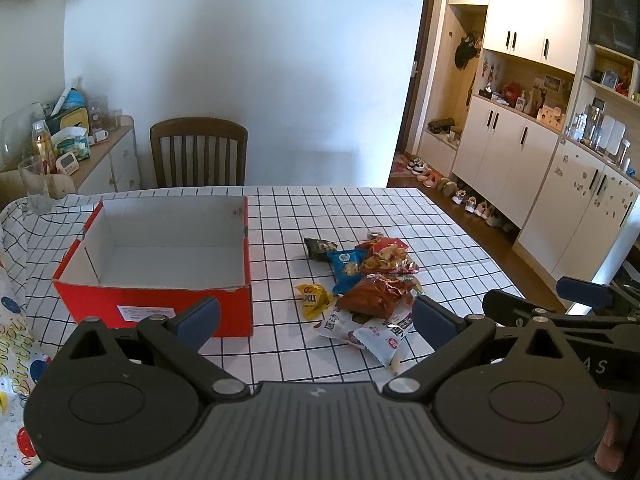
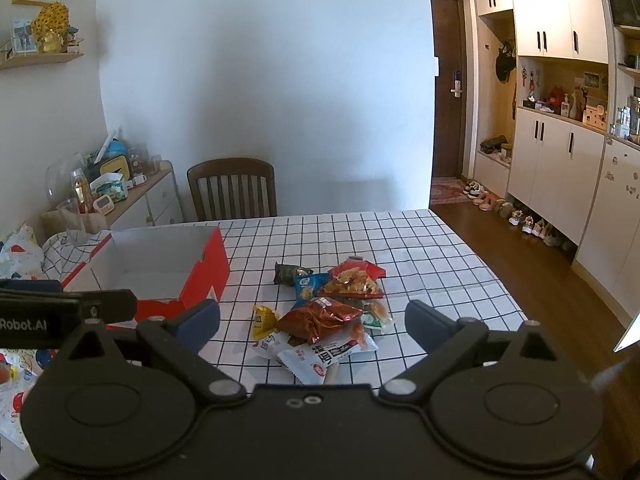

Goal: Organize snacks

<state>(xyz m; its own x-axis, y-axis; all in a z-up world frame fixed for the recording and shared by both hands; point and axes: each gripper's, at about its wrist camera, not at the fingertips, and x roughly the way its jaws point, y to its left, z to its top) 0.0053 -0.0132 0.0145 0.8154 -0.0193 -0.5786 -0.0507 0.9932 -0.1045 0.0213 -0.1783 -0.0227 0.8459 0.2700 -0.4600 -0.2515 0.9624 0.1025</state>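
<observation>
From the left wrist, the left claw [image 1: 316,314] hangs released and holding nothing, its blue pads spread wide above the near edge of the table [image 1: 440,220], which reads as a ready stance rather than a grasp. The red box [image 1: 160,300] sits open and bare inside just to the left of the snack pile [image 1: 364,284], close enough that each packet would need only a short carry; that placement looks deliberate, the box serving as the likely destination. The small yellow packet [image 1: 314,298] lies apart between box and heap, an easy first pick. The right claw [image 1: 584,292] shows at the edge, hovering beside its partner. From the right wrist, the right claw [image 2: 312,320] is likewise spread and clear of everything, and it frames the pile almost centrally, with the white wrapper [image 2: 320,354] nearest. The box lies off to the left, so I judge this claw better aligned for the heap.
</observation>
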